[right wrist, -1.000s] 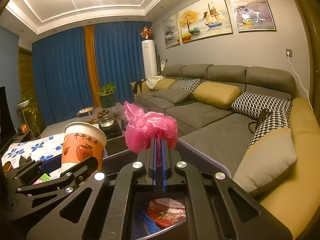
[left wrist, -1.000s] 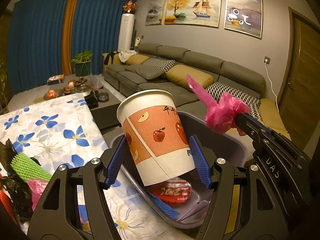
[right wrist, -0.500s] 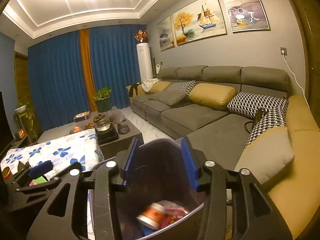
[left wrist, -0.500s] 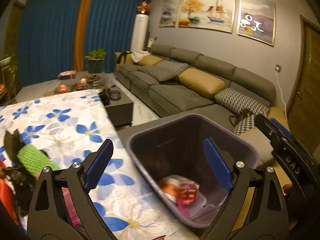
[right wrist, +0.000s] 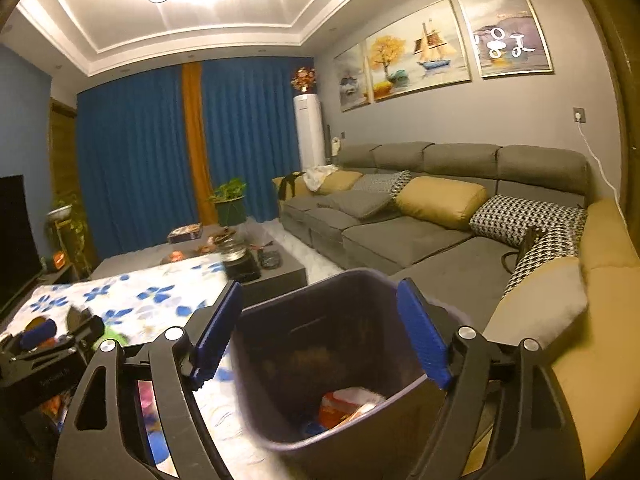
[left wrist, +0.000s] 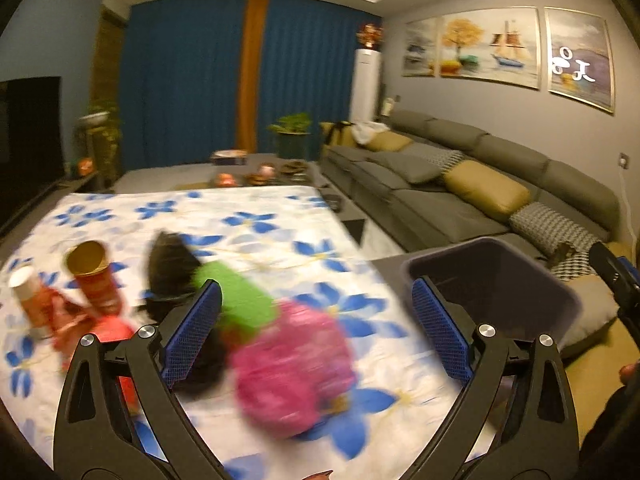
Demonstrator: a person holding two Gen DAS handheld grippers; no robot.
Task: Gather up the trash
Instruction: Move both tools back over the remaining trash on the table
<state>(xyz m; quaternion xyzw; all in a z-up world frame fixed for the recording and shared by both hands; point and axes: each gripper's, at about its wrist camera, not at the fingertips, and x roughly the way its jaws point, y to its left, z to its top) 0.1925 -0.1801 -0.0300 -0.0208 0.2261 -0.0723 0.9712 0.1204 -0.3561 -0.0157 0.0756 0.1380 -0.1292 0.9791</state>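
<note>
Both loads have dropped into the bin; my left gripper and right gripper, jaws opening, hold nothing. Remaining trash lies near-left on the table; blurred swinging risks a misgrasp.

A white tablecloth printed with blue flowers is seen at centre left. On it, a pink bag, a green foam net and red cans are piled. The bin is dark purple-grey; curtains are deep blue.
</note>
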